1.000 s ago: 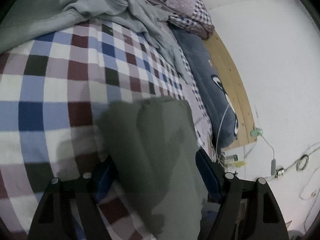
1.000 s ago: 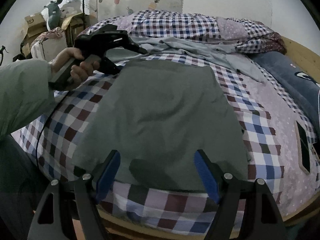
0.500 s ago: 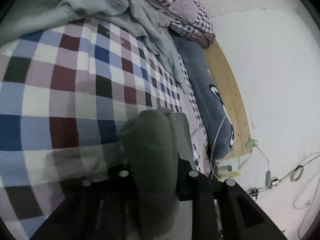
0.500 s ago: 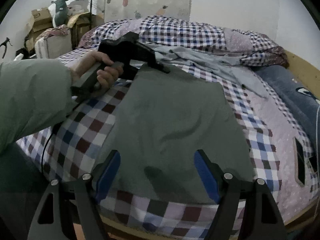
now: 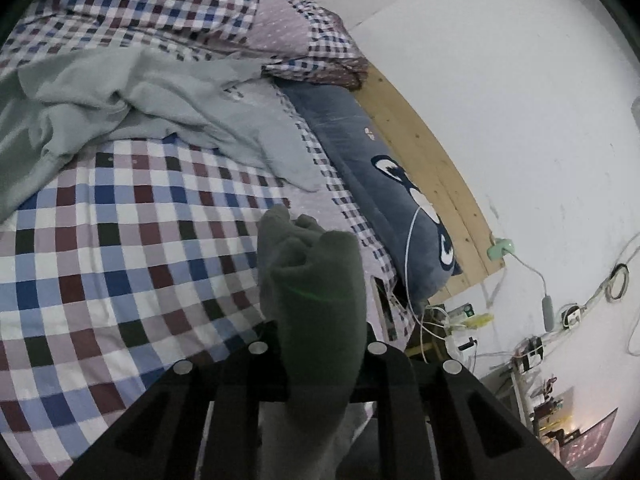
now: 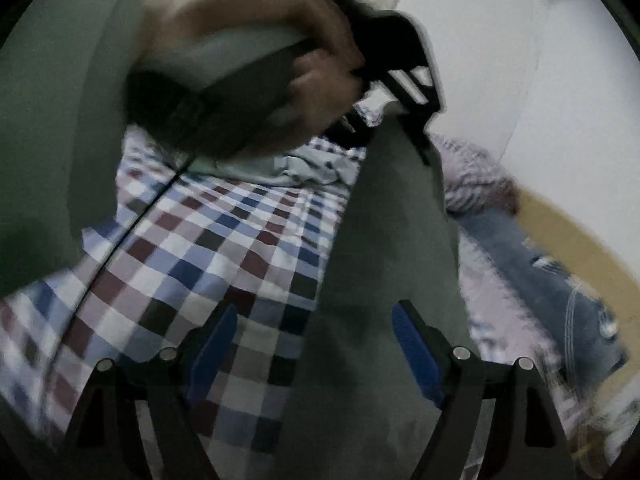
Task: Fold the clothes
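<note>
Fingers of the left gripper (image 5: 316,344) are hidden by the bunched grey-green garment (image 5: 316,280) they clamp, lifted above the checked bedspread (image 5: 120,248). Right gripper (image 6: 316,344) stands wide open, blue pads (image 6: 416,352) either side of the hanging cloth without touching it. Beyond, motion-blurred, a hand (image 6: 316,80) holds the left tool; a pale grey garment (image 5: 160,104) lies crumpled farther back.

Checked bedsheet (image 5: 120,248), blue pillow (image 5: 360,152), wooden bed frame (image 5: 432,168), white wall (image 5: 520,100)

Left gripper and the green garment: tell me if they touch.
Touching. The left wrist view shows the left gripper with jaws closed on a bunched corner of the green garment.
</note>
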Available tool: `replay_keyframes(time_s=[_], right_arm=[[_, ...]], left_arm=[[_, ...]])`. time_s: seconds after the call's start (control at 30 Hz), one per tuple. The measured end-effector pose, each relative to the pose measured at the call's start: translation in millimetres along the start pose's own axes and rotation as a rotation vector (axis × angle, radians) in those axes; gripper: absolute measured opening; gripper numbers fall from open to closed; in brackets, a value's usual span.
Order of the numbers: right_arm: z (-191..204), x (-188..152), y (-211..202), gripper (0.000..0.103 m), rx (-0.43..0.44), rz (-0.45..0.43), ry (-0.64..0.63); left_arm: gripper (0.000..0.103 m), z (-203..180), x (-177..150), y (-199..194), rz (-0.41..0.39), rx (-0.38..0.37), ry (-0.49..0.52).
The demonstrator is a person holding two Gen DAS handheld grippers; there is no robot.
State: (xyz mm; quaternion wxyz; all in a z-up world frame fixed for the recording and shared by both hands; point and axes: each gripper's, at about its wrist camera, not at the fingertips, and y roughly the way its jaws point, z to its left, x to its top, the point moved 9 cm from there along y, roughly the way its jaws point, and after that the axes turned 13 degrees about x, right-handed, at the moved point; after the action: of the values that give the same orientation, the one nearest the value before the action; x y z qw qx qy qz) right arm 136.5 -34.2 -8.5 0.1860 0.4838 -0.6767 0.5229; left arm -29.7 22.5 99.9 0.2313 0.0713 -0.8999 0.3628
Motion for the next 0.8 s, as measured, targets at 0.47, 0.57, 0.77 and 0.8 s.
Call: replay_keyframes(time_s=[0.47, 0.57, 0.77, 0.8], right_arm=[[-16.1, -43.6, 19.7, 0.054, -0.175, 0.189, -0.081], [-22.2, -44.1, 18.8, 0.033, -0.163, 0.198, -0.088], [-38.1, -35.8, -11.6, 0.016, -0.026, 0.168, -0.070], [-42.3, -32.7, -19.6, 0.015, 0.004, 0.158, -0.064]], left_arm=[[0.014, 19.7, 3.1, -11.8, -0.045, 0.024, -0.118], [0.014, 29.7, 2.2, -13.4, -0.051, 0.037, -0.171], [0.014, 45.0, -3.3, -27.9, -0.076, 0.052, -0.237], [0.014, 47.5, -5.2, -32.9, -0.084, 0.050, -0.251]])
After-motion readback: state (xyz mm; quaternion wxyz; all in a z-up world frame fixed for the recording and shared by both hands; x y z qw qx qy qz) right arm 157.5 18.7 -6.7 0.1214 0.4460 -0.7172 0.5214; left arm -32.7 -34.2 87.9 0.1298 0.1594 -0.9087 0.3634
